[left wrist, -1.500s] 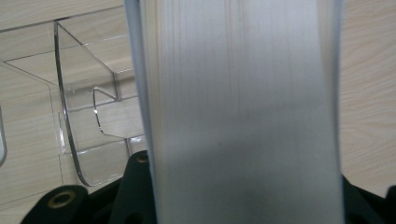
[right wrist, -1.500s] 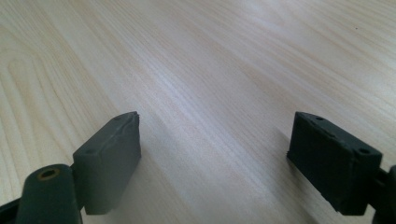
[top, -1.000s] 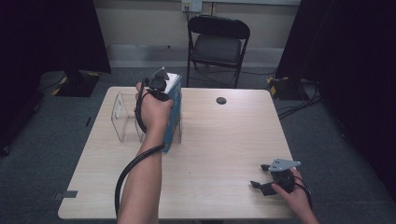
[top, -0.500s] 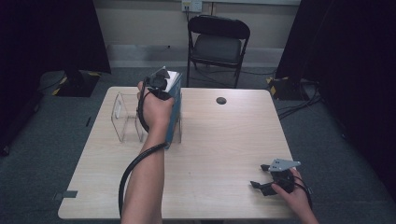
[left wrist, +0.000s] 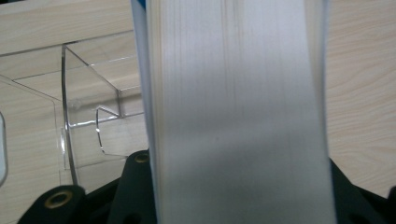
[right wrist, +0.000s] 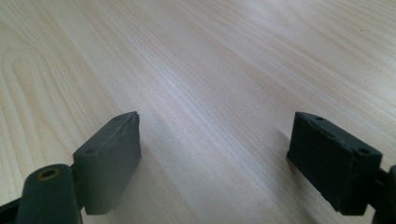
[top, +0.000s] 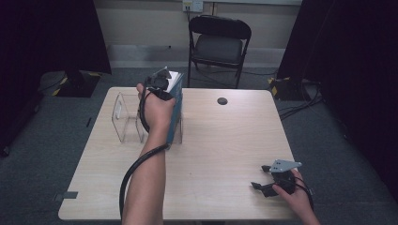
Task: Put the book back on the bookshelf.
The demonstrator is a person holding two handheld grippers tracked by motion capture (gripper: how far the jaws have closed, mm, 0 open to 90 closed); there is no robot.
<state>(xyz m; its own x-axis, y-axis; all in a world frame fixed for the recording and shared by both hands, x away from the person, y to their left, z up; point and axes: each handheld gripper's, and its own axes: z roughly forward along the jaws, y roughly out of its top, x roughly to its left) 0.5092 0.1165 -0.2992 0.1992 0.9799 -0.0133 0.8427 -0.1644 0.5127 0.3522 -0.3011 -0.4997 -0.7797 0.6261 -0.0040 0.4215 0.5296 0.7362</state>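
The left gripper (top: pixel 162 86) stands over the far left part of the table (top: pixel 225 150) with a thick blue-covered book (top: pixel 176 105) upright between its jaws; in the left gripper view the book's pale page edges (left wrist: pixel 238 112) run up between the two black jaws. Those jaws have just been easing apart a little, with the book between them, and the pads still look set against its covers. The book stands at the right end of a clear plastic rack (top: pixel 129 119), whose upright dividers (left wrist: pixel 67 116) rise just beside it on the left; the rack's open slots hold nothing that I can make out. Beyond the book, a small dark round thing (top: pixel 222 101) lies near the table's far edge, well apart from it. A black folding chair (top: pixel 218 44) stands behind the table. The right gripper (top: pixel 267 180) rests near the table's near right corner, its jaws spread wide over bare wood (right wrist: pixel 210 70) with nothing between them.
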